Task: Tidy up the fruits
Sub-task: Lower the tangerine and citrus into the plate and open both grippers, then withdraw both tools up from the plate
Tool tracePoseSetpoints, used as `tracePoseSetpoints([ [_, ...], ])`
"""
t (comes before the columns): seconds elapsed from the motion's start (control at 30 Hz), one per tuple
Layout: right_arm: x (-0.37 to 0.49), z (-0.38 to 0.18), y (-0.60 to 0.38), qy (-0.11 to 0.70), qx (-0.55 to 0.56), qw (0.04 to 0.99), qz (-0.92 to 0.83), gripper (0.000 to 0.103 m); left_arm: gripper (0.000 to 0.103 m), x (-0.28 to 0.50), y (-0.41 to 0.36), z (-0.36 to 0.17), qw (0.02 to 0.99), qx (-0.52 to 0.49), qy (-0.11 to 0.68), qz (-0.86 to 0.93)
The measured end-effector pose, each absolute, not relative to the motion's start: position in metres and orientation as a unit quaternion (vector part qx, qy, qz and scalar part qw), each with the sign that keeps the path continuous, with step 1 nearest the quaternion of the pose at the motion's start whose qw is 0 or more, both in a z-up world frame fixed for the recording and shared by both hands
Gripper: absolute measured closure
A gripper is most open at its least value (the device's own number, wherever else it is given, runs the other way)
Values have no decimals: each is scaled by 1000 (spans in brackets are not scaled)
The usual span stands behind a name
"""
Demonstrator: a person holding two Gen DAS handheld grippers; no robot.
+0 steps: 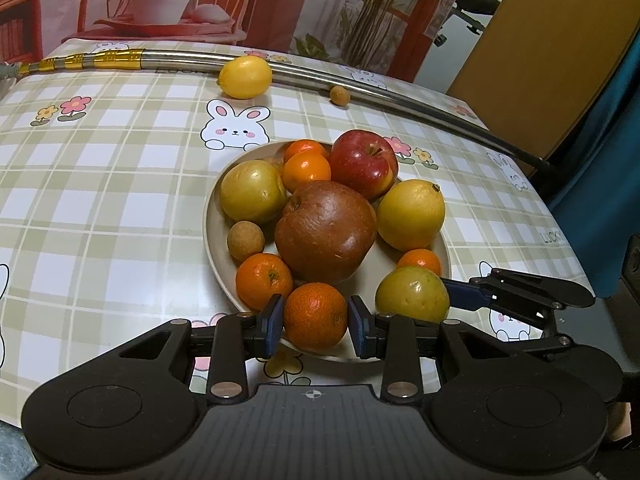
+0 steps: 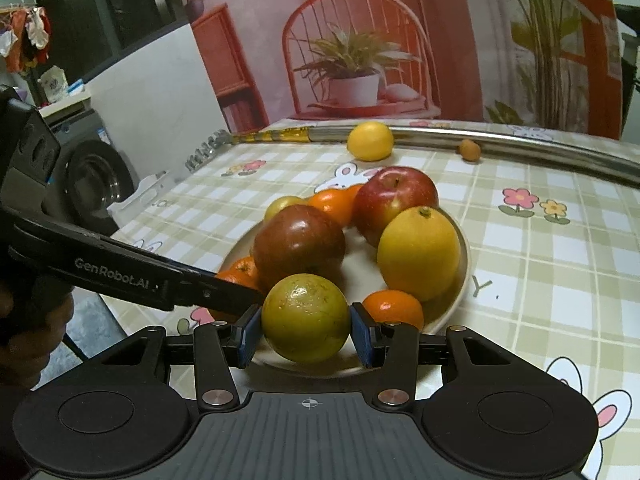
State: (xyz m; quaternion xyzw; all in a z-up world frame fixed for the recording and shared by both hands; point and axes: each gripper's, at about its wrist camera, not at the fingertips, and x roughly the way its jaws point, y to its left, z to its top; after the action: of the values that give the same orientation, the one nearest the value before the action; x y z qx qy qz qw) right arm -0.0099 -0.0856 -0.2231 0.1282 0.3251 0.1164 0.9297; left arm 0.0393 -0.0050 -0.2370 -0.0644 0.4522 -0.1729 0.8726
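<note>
Both your grippers are on fruit at the plate's (image 1: 212, 240) near rim.
Your left gripper (image 1: 316, 320) brackets a mandarin (image 1: 315, 316), contact unclear; the right-wrist view shows your right gripper (image 2: 306, 334) clamping a green-yellow fruit (image 2: 306, 316).

Checked bunny tablecloth (image 1: 120, 208), metal pole (image 1: 360, 84) along its far edge, washing machine (image 2: 92, 184)
</note>
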Motion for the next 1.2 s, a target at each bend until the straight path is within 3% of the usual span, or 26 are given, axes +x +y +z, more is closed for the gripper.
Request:
tracePoseSetpoints([
  [0.73,-9,-227,-83,333,125,927,117,59,67,38,-9,-239,874,-56,450,-171],
  [1.2,-16,-210,-89,290,104,946,101,59,67,35,4,-213,906,-43,396,-140],
])
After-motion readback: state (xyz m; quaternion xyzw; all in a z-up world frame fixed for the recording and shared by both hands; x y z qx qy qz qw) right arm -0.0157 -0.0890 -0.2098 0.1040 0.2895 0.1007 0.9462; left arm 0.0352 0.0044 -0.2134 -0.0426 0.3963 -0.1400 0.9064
